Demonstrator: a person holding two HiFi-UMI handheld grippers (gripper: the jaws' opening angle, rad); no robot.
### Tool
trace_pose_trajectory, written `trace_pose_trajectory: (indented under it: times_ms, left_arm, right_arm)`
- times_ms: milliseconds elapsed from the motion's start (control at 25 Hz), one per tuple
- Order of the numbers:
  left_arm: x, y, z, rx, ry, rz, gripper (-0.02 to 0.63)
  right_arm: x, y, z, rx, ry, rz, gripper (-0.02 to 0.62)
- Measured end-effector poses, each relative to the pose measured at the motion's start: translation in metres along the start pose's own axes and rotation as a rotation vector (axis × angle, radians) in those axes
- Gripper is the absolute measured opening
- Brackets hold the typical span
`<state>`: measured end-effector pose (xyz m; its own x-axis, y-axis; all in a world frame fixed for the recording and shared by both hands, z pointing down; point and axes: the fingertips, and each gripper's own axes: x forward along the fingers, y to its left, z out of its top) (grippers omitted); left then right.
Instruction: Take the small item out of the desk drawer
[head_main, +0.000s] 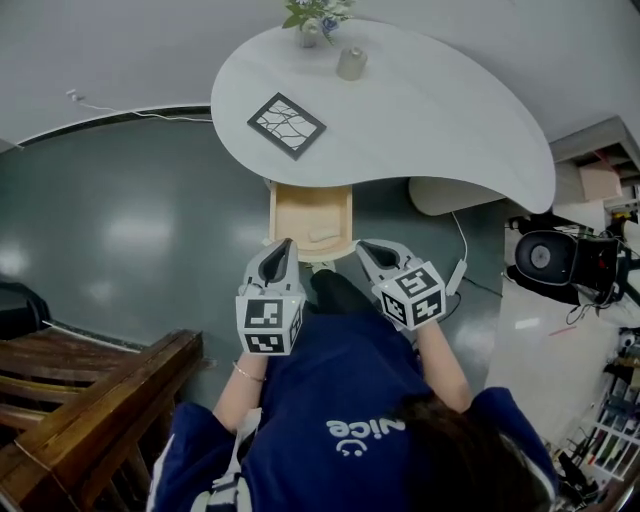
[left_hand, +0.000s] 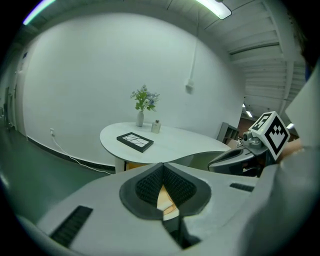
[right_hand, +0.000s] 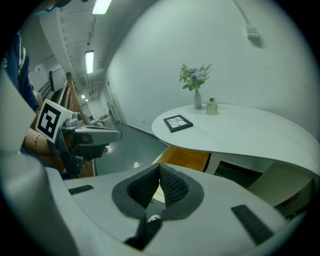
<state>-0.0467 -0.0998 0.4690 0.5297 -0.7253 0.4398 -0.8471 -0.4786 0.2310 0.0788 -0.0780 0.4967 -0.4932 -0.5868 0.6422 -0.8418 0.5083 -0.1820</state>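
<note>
Gripping nothing w/ L gripper (head_main: 284, 247) or R gripper (head_main: 366, 246): both pinched tight, tips meeting. Held side by side, aimed at open drawer (head_main: 273, 215) under white desk (head_main: 430, 110). Can spot small item (head_main: 323, 237), pale, from head view only: lying in drawer near its front edge, just ahead of tips and btw them, apart from both. From gripper views, only drawer wood. Farther beyond tips, on desk: picture frame (head_main: 286, 125), bottle (head_main: 351, 63), flower vase (head_main: 310, 30). Ceiling lights (right_hand: 90, 61) in gripper views only. Legible: "nice" w/ smiley on blue shirt (head_main: 330, 370), upside down in head view.
</note>
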Motion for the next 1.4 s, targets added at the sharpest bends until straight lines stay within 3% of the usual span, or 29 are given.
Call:
trace_pose_trajectory:
  times_ms: [120,480,560,680,800,1120,1400]
  left_arm:
    - [0.006,-0.002,0.006,0.005,-0.001,-0.013,0.004]
    - [0.024,0.02,0.034,-0.022,-0.024,0.089,0.003]
    - [0.027,0.024,0.035,-0.037,-0.025,0.114,0.003]
    - [0.026,0.029,0.035,-0.059,-0.026,0.143,0.003]
    - [0.027,0.029,0.035,-0.073,-0.027,0.151,0.003]
    - [0.017,0.049,0.028,-0.157,-0.028,0.288,0.003]
    - [0.003,0.064,0.016,-0.241,-0.028,0.414,0.003]
  right_arm:
    - [0.008,-0.004,0.008,-0.037,0.024,0.032,0.008]
    - [0.051,-0.013,0.012,-0.265,0.207,0.168,0.012]
    - [0.062,-0.013,0.006,-0.305,0.266,0.235,0.061]
    - [0.076,-0.009,-0.01,-0.385,0.367,0.339,0.087]
    - [0.086,-0.011,-0.019,-0.465,0.421,0.39,0.109]
    - [0.111,-0.009,-0.044,-0.614,0.579,0.544,0.15]
    - [0.139,-0.019,-0.071,-0.815,0.663,0.593,0.172]
